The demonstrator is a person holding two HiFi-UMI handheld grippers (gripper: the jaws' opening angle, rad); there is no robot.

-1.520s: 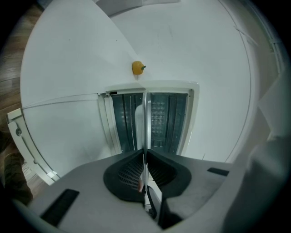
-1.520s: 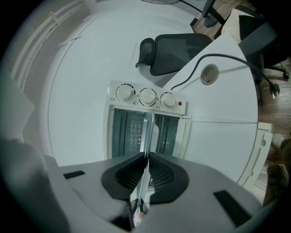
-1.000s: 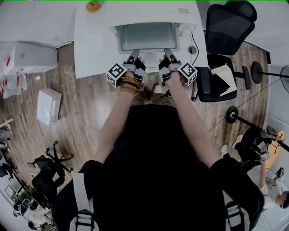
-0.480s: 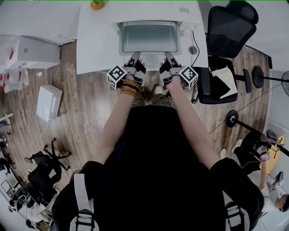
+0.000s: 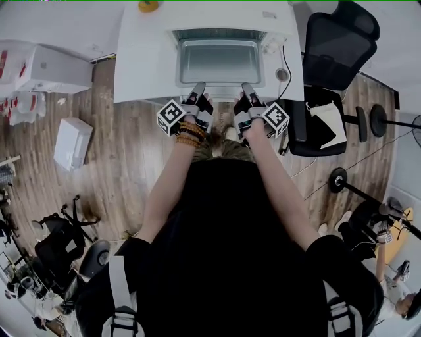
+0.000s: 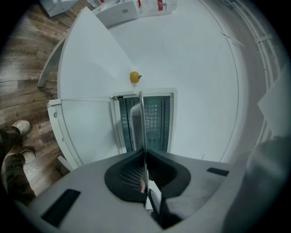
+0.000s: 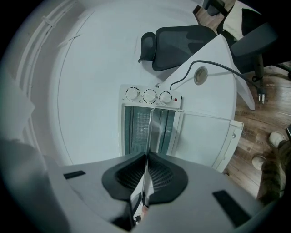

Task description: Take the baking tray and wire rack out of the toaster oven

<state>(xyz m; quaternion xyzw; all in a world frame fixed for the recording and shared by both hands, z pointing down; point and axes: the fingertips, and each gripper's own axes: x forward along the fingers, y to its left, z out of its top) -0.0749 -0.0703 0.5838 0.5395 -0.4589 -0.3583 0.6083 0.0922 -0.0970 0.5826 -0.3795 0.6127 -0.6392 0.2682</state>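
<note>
Change from a second ago is small but clear. The grey rectangular metal baking tray (image 5: 220, 62) sits further out of the white box-shaped toaster oven (image 5: 227, 16), toward the person. Both hands have drawn back with it, so the marker cubes now hang past the front edge of the white desk (image 5: 141, 66), over the wooden plank floor (image 5: 125, 151). The left tool (image 5: 198, 87) and the right tool (image 5: 247, 87) stay clamped, jaws almost together, on the tray's thin front rim, one either side of its middle. The tray lies level, partly out of the oven mouth, above the lowered white oven door (image 7: 204, 136).

In both gripper views the tray shows only edge-on, a thin strip running from the jaws into the cavity. A mesh pattern shows deep inside, but whether it is the wire rack cannot be told. The oven's front is hidden from the head view, so its three round knobs (image 7: 149, 96) appear only in the right gripper view. The person's black-clad torso fills the lower middle of the head view. A small round yellow object (image 5: 148, 5) is cut off at that view's top edge.
</note>
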